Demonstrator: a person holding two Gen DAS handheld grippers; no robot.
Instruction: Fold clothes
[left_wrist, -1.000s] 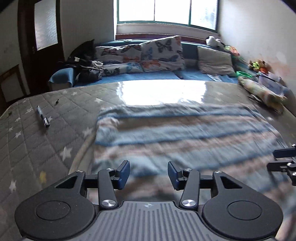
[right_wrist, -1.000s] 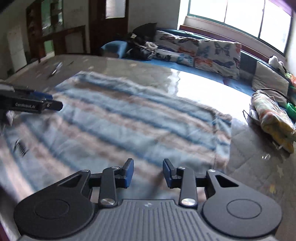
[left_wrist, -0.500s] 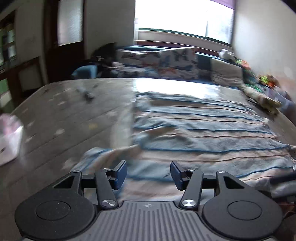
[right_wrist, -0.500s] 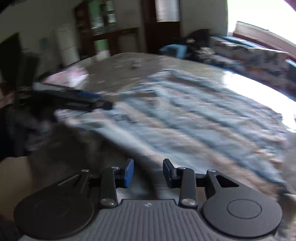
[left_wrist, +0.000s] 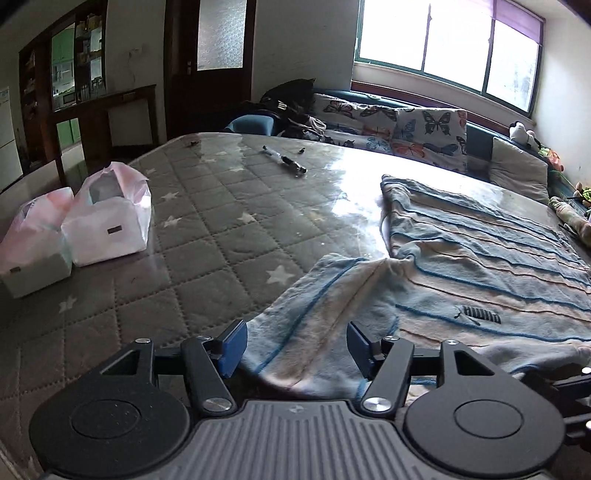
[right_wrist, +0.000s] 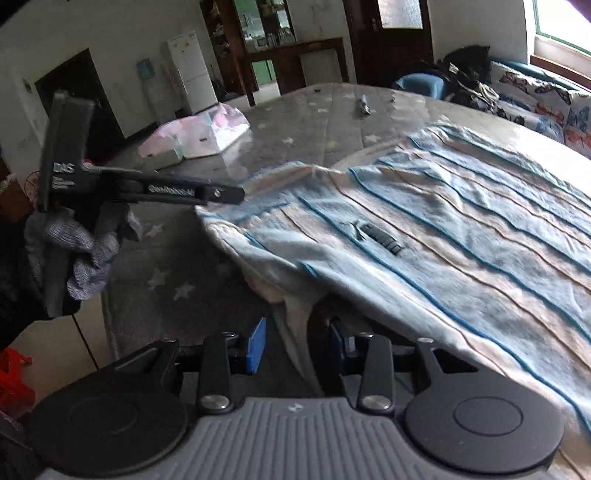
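Two tools: both at the garment's near edge.
Garment: striped blue-and-cream sweater (left_wrist: 480, 273) spread on the quilted bed (left_wrist: 207, 236).
Left tool (left_wrist: 293, 345): jaws apart, just widened, sleeve between them, unpinched.
Right tool (right_wrist: 297, 341): jaws apart, hem fold between them, pads not pressing.

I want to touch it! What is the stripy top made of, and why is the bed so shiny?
The striped top looks like soft knitted or fleecy cloth, matt and a bit fuzzy; it wrinkles and sags where it lies. The mattress looks like quilted grey fabric with stars, probably under a clear plastic cover: the window glares off it like a mirror.
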